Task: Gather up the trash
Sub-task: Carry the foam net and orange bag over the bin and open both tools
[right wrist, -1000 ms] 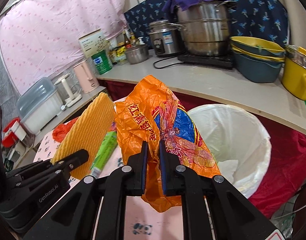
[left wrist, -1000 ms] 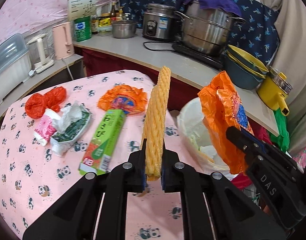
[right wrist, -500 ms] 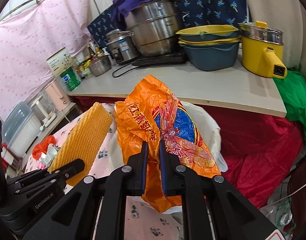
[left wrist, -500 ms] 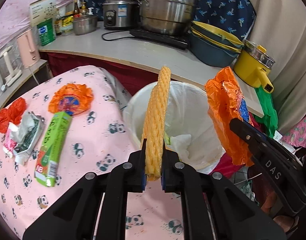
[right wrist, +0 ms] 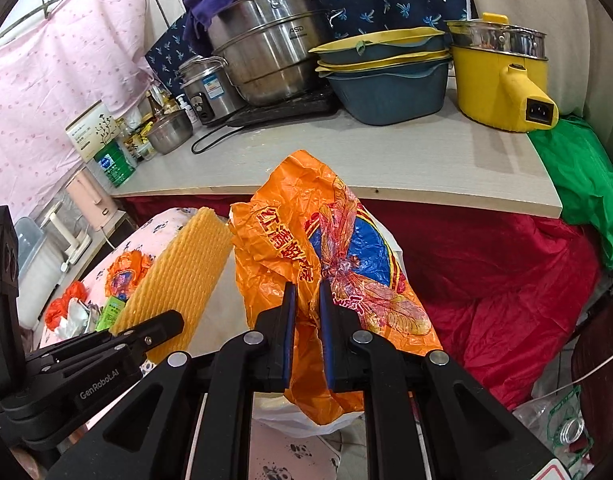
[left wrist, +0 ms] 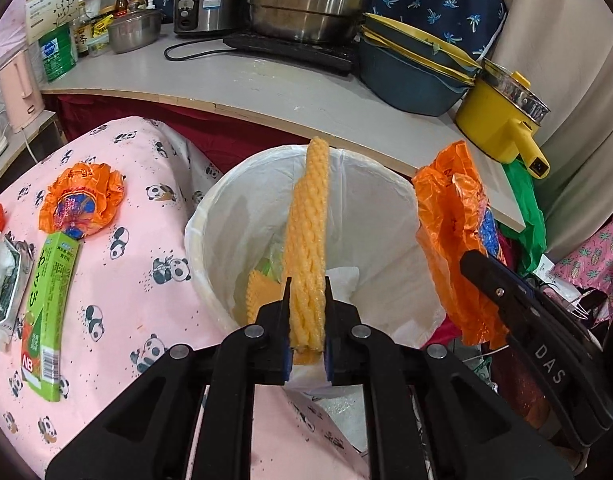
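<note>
- Yellow foam net (left wrist: 306, 240) upright at frame centre in the left wrist view, pinched low down by the left tool (left wrist: 306, 320), directly over the mouth of the white-lined bin (left wrist: 210, 232).
- Orange wrapper (right wrist: 326, 264) at centre of the right wrist view, clamped by the right tool (right wrist: 304, 320), crumpled and hanging partly below the jaws; in the left view at right of frame, just beside the bin's right rim.
- Inside the bin, lower centre of the left view: some trash already there, a yellow scrap and white paper.
- Step in hand, by judgement: the drop, both pieces carried to the bin, neither yet let go.
- Next move likely calls for: opening the left tool so the foam net falls straight in; shifting the orange wrapper inward over the opening first, since it looks off to the rim side.
- Still to collect, left of frame on the panda-print cloth (left wrist: 126, 248): a second orange wrapper (left wrist: 80, 200), a green box (left wrist: 50, 312), a crumpled tissue pack (left wrist: 2, 276).
- Beyond, upper frame: table (left wrist: 306, 92) with pots and basins, no part of this step.
</note>
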{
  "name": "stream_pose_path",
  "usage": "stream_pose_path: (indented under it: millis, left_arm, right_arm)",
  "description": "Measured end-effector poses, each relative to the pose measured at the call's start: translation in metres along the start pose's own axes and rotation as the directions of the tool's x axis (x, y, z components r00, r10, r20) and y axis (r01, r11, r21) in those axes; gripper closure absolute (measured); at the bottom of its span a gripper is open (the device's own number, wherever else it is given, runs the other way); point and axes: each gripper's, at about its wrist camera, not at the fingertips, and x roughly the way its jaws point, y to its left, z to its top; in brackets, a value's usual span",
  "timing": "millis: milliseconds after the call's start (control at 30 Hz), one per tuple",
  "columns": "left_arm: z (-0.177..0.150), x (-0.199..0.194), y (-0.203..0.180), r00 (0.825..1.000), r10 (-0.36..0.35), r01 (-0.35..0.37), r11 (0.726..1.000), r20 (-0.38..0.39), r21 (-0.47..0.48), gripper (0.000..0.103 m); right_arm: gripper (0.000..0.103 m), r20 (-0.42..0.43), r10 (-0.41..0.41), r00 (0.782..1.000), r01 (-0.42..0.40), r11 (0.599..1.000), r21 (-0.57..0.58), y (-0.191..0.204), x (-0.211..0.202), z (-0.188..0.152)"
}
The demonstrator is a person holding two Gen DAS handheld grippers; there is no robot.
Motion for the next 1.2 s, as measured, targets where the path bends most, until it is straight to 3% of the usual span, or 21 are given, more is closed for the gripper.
stream_pose_path:
  millis: [133, 333, 767, 867, 1200]
  left_arm:
    - [0.004, 0.005, 0.006, 1.000, 0.000, 0.000, 1.000, -0.001, -0.025, 0.073]
    - [0.006, 0.006, 0.016, 1.000, 0.011, -0.011, 0.999, 0.014, -0.043, 0.060]
    - [0.000, -0.004, 0.053, 0.996, 0.080, -0.076, 0.990, 0.030, -0.121, 0.054]
    - [-0.003, -0.009, 0.057, 0.995, 0.089, -0.083, 0.989, 0.038, -0.123, 0.054]
    - [-0.009, -0.026, 0.068, 0.991, 0.114, -0.104, 0.986, 0.067, -0.132, 0.054]
  right_arm:
    - [0.091, -0.008, -0.002, 1.000, 0.002, 1.000, 0.000, 0.000, 0.007, 0.001]
    - [0.090, -0.018, 0.002, 1.000, -0.002, 1.000, -0.013, 0.005, 0.015, 0.003]
    - [0.082, -0.030, 0.023, 0.999, -0.025, 0.998, -0.058, 0.032, 0.032, 0.005]
    - [0.070, -0.019, 0.027, 0.999, -0.028, 0.997, -0.065, 0.037, 0.033, 0.007]
    - [0.069, -0.020, 0.043, 0.999, -0.044, 0.995, -0.093, 0.058, 0.030, 0.006]
